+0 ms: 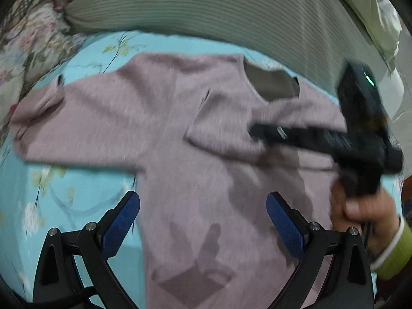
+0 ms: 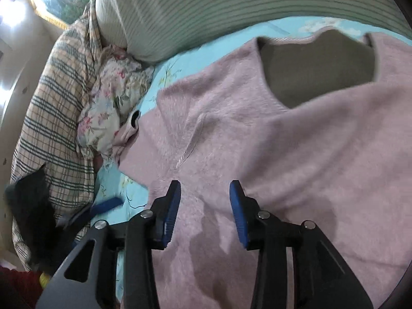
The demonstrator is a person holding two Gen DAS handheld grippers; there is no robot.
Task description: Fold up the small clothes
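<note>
Where the turquoise floral bedsheet point(image 1: 33, 200) is spread, one pink knit sweater point(image 1: 180, 154) lies flat, neckline toward the striped pillow point(image 1: 206, 5), one sleeve stretched to the side, the other folded across the chest. Left gripper point(image 1: 203, 213): jaws spread wide, empty, above the sweater's lower body. Right gripper point(image 2: 205, 195): jaws partly apart, nothing between the pads, over the chest. Plaid blanket point(image 2: 51, 118) and floral cloth point(image 2: 110, 103) bunched beside the sheet.

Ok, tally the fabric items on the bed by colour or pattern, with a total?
Pink sweater: 1
Striped green pillow: 1
Floral cloth: 1
Plaid cloth: 1
Light blue floral sheet: 1
Total: 5
</note>
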